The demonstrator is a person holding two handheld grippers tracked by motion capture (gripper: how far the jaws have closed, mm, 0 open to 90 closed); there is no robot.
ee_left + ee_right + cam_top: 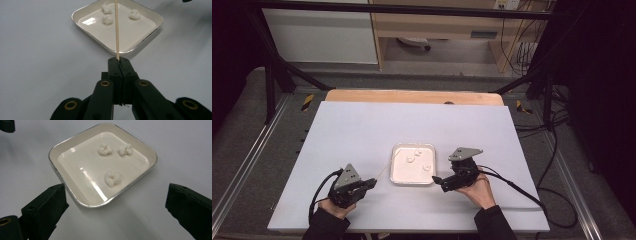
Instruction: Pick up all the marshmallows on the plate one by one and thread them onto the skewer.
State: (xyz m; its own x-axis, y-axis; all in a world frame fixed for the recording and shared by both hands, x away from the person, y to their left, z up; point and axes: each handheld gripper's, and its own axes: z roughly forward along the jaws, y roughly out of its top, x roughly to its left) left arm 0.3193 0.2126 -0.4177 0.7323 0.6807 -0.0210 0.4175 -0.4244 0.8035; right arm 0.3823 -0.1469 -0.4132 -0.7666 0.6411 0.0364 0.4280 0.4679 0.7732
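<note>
A square white tray lies mid-table with three white puffy lumps in it. My left gripper sits left of the tray, shut on a thin wooden skewer that slants toward the tray. In the left gripper view the skewer rises from the pressed jaws across the tray between the lumps. My right gripper is right of the tray, open. In the right gripper view its jaws stand wide apart before the tray, nearest one lump.
The tray rests on a white board over a wooden tabletop. Black frame posts flank the table. Cables trail on the right.
</note>
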